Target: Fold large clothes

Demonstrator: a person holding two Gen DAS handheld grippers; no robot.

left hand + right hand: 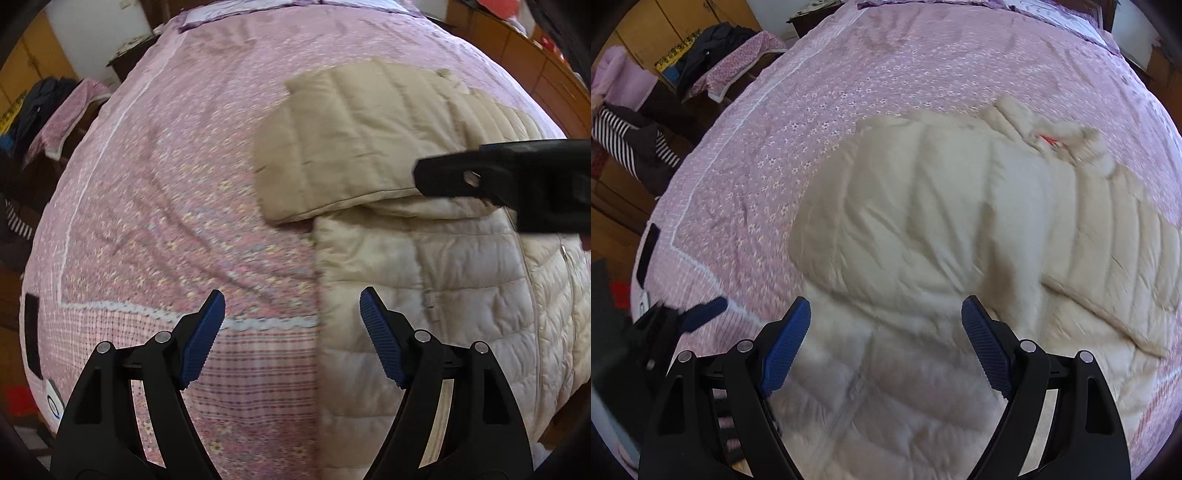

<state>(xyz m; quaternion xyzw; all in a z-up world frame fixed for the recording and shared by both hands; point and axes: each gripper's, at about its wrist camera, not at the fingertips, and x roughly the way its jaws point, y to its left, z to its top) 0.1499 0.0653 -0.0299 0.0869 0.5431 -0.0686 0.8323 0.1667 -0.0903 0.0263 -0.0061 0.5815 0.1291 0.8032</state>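
Observation:
A cream quilted puffer jacket (424,266) lies spread on a pink floral bedspread (166,184), with one sleeve (351,147) folded across its upper part. My left gripper (291,336) hangs open over the jacket's left edge, with nothing between its blue pads. The right gripper's black body (517,181) crosses the right side of the left wrist view. In the right wrist view the jacket (942,240) fills the middle, its collar (1052,136) at the far end. My right gripper (886,343) is open above the jacket's body. A blurred fingertip of the left gripper (701,314) shows at the left.
A dark phone-like object (31,332) lies near the bed's left edge. Piled clothes (639,144) and a cloth-covered stand (738,62) sit beside the bed at the left. Wooden cabinets (535,62) run along the far right.

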